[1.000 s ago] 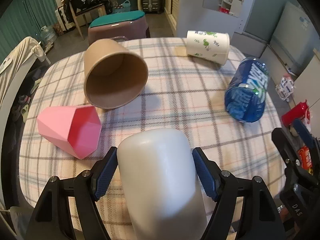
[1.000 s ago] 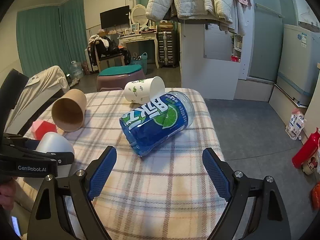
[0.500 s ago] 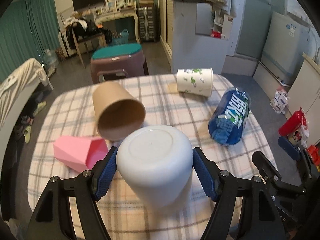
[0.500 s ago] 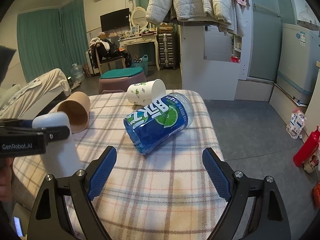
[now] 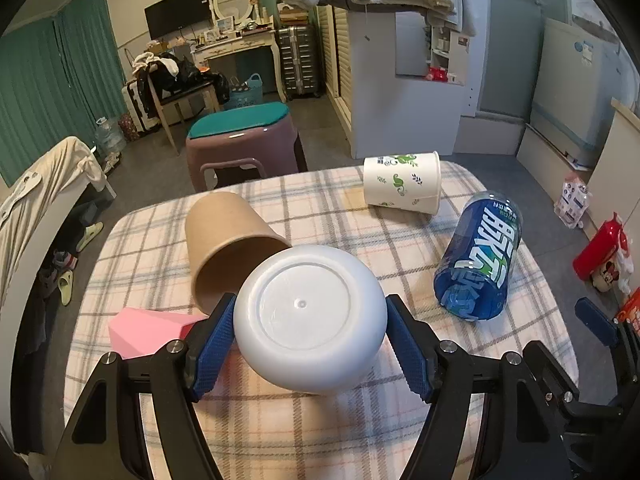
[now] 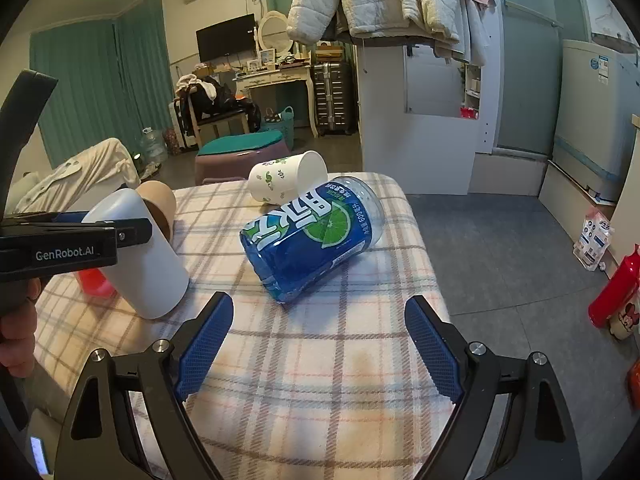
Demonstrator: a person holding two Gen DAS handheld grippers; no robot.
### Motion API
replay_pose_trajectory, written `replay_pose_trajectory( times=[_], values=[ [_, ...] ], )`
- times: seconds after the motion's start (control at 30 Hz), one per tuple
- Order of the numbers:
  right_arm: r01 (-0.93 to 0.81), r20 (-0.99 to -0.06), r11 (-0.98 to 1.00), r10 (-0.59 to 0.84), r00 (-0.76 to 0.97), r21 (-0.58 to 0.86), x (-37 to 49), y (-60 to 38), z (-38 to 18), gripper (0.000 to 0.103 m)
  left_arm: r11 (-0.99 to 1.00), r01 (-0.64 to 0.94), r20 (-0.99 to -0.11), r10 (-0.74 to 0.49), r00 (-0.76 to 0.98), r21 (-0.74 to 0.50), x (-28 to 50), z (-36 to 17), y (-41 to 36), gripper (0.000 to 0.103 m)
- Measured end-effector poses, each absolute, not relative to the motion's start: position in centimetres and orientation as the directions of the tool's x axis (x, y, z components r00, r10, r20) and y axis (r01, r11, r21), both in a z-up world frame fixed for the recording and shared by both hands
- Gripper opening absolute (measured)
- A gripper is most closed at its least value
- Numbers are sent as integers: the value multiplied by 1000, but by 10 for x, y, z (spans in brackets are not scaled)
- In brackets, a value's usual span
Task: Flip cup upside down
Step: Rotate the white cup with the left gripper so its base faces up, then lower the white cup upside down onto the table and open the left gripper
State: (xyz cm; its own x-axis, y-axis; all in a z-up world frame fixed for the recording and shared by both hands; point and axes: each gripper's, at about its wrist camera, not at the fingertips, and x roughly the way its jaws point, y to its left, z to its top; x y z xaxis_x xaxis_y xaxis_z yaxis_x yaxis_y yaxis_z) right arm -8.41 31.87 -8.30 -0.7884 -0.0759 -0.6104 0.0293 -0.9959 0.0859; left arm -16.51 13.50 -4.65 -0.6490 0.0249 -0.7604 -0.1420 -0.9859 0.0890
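While "GenRobot.AI" L tongs point(image 5: 310, 340) clamp white cup point(image 5: 310, 320), R tongs point(image 6: 318, 344) gape wide.

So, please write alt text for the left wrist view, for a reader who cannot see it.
The left claw grips a white cup by its sides, base toward the camera, over a plaid table. Behind it lie a brown cup, pink cup, leaf-print cup and blue bottle, all on their sides.

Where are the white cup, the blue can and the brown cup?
white cup point(image 5: 308, 316): left wrist view, its flat bottom.
blue can point(image 6: 308, 236): right wrist view, its label.
brown cup point(image 5: 224, 224): left wrist view, its side.
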Motion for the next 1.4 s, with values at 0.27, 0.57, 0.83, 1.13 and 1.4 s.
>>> replay_pose_trajectory(
  times=[0.27,0.57,0.83,1.13,1.4],
  values=[
    [22,-620,-996,-68,-781,81,-88,319,-84,88,-983,-163,-748,41,-662,90,-162,-51,137,76],
    [14,-613,-998,-53,-788,68,-83,317,-72,88,-984,-162,-693,69,-718,69,-154,-31,134,85],
    [5,-557,-999,-33,-830,52,-57,311,-44,88,-988,-154,-613,109,-783,21,-131,4,120,85],
    [21,-490,-999,-34,-871,33,-14,297,-13,88,-987,-159,-494,137,-858,4,-80,44,108,85],
    [60,-427,-997,-74,-901,46,21,286,8,88,-985,-167,-395,173,-902,-50,-32,63,79,85]
  ],
)
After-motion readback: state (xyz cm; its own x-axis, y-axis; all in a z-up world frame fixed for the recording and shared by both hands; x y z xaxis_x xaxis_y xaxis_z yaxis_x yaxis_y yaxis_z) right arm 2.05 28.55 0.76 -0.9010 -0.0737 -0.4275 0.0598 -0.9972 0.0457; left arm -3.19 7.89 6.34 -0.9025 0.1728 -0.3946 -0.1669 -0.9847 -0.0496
